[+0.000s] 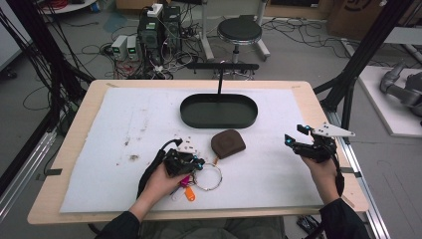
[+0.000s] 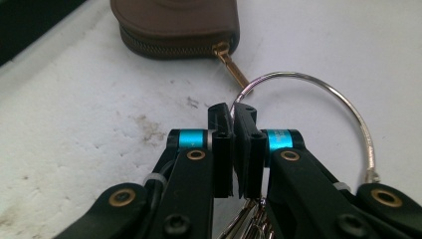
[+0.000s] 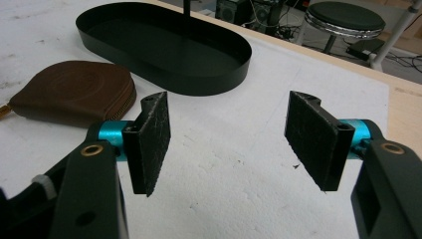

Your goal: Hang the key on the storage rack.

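Left gripper (image 2: 233,117) pinching the key ring (image 2: 318,89) — I'd lift slow, pouch (image 2: 176,22) is attached. Right gripper (image 3: 229,142) spread wide, idle.

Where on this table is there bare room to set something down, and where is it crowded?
Free: the white mat left of the black tray, and the stretch between the brown pouch and the right gripper. Crowded: the front centre, where the left gripper pinches the key ring beside the pouch.
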A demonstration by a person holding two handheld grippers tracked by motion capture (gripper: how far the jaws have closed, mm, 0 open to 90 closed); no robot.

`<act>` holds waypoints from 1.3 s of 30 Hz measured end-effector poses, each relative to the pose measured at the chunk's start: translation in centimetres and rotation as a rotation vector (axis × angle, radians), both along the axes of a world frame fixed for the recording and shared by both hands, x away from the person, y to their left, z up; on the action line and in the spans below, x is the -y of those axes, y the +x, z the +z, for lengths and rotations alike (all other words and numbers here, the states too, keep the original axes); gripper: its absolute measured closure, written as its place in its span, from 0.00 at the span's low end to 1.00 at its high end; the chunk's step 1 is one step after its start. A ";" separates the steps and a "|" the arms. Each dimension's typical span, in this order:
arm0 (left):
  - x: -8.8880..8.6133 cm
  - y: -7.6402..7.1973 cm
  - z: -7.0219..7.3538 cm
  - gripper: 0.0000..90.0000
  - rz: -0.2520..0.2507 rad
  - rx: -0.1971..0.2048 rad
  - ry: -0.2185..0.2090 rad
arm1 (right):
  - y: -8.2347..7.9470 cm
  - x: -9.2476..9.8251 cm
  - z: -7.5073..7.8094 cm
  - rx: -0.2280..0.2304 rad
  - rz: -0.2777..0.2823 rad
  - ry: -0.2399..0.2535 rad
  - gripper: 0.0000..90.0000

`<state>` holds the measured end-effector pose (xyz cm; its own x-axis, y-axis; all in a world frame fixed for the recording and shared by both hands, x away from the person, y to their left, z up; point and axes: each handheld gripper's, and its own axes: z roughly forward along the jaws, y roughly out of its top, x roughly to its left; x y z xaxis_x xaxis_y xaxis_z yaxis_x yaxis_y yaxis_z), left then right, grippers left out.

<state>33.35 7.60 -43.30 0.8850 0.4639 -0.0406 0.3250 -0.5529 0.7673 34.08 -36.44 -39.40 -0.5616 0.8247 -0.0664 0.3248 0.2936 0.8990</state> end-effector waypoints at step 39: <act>-2.6 -1.5 2.8 0.92 -0.143 0.038 -0.187 | 0.1 -0.2 0.0 0.012 0.008 -0.001 0.39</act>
<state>31.83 10.22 -40.50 0.9438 0.3209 -0.0795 0.2224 -0.4382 0.8709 34.22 -36.23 -39.38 -0.5673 0.8201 -0.0743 0.3115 0.2972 0.9026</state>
